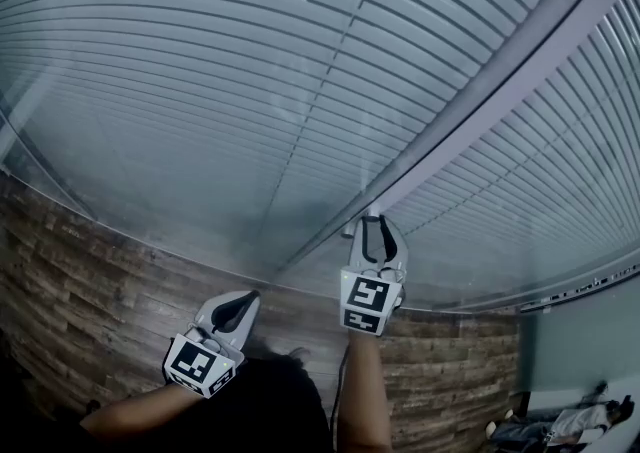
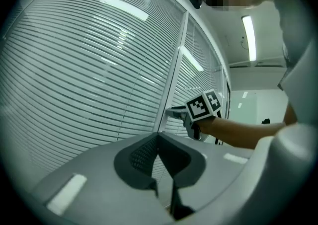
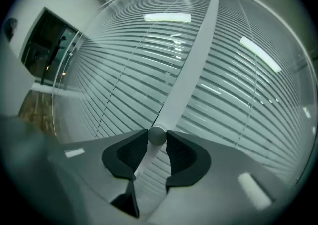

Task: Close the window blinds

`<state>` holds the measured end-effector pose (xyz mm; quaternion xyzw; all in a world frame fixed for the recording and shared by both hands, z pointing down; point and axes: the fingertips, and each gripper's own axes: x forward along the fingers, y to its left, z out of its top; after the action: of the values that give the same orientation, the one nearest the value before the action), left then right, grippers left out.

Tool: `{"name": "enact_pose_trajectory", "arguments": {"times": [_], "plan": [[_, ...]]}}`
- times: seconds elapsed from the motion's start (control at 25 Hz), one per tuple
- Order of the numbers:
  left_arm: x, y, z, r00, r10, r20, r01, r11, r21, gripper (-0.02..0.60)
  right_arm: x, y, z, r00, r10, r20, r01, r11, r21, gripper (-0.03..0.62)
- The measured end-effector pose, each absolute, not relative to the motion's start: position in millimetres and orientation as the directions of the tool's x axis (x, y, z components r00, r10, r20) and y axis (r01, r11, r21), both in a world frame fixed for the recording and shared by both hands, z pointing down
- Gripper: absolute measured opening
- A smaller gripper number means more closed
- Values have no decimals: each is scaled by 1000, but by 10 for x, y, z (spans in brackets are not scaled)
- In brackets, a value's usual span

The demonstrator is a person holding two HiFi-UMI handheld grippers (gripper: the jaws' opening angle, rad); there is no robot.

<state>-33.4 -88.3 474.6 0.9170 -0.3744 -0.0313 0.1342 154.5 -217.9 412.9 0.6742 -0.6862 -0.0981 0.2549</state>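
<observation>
Horizontal slat blinds hang behind glass on both sides of a pale upright frame bar. A small round grey knob sticks out of that bar. My right gripper is held up to the bar, and its dark pads press on the knob from both sides. From the left gripper view, the right gripper reaches level to the bar. My left gripper hangs lower and to the left, away from the glass, its jaw tips together and holding nothing.
A wood-plank floor runs along the foot of the glass wall. Some small objects lie on the floor at the lower right. A dark opening shows far left in the right gripper view.
</observation>
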Motion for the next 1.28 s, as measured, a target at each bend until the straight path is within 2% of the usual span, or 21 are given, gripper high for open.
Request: {"name": "enact_pose_trajectory", "arguments": {"times": [0.36,0.44,0.6,0.68,0.8,0.92,1.12,1.28], "plan": [[-155,-899,4759,719,-692,68,-678,-676,289,-2,1646,-2196,4140,60,-972,228,-719,117,686,127],[-131,-877,4770,720,-691,70,-676,-676,293,-2,1620,-2192,4148,28,-972,233,-765,129,631,129],[-88,-832,4759,709,-703,63,-686,-666,294,-2,1633,-2109,4154,-99,-972,212,-938,163,307,120],[-59,-840,4769,700,-712,62,-693,-655,300,-2,1689,-2042,4167,-132,-976,176,-970,164,181,100],[14,-852,4766,689,-723,57,-702,-644,304,-2,1775,-1907,4191,-156,-977,143,-983,168,75,103],[213,-755,4677,689,-723,44,-700,-650,294,-2,1905,-1662,4139,-188,-975,122,-981,193,33,97],[488,-832,4580,679,-734,27,-708,-645,289,-2,2129,-1473,4105,-208,-973,103,-977,211,21,2],[630,-964,4577,664,-747,29,-716,-624,313,-2,2264,-1470,3951,-225,-973,56,-974,226,14,2]]}}
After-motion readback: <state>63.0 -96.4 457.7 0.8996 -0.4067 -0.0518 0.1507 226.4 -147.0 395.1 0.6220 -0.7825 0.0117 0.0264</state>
